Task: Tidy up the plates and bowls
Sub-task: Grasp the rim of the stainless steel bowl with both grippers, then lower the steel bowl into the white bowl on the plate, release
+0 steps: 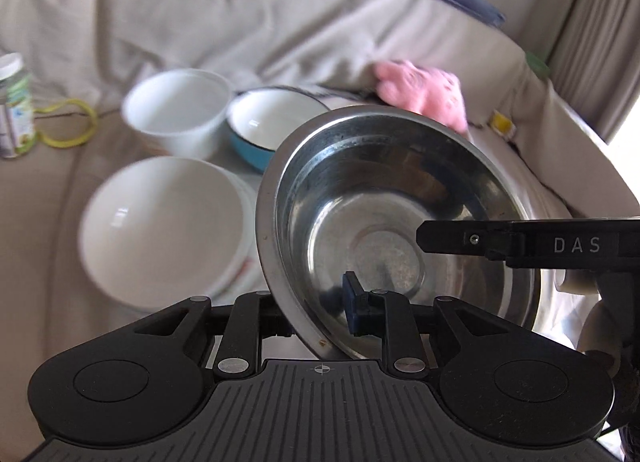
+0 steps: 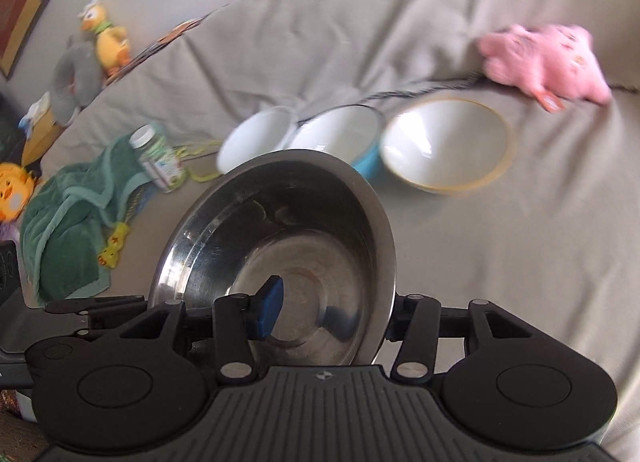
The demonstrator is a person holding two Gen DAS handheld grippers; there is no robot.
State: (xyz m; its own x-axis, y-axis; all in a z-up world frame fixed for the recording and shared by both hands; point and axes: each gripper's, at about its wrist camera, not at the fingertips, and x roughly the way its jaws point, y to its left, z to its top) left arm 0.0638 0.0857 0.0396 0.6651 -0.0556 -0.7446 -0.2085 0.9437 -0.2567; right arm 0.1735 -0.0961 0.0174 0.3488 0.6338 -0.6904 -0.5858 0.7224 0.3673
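A steel bowl (image 1: pixel 400 190) hangs tilted above a beige cloth-covered surface, held from two sides. My left gripper (image 1: pixel 320 302) is shut on its near left rim, with the blue pad pressed to the inside wall and the outer finger hidden behind the rim. My right gripper (image 2: pixel 332 314) straddles the opposite rim of the steel bowl (image 2: pixel 280 222), blue pad inside and outer finger behind the wall. On the cloth lie a wide white bowl (image 1: pixel 168 230), a deep white bowl (image 1: pixel 178 110) and a blue enamel bowl (image 1: pixel 272 122).
A pink plush toy (image 2: pixel 548 58) lies behind the bowls. A green towel (image 2: pixel 72 214), a white-capped jar (image 2: pixel 158 158) and a yellow-green band (image 1: pixel 68 122) sit to the left. Stuffed toys (image 2: pixel 106 34) perch on the back edge.
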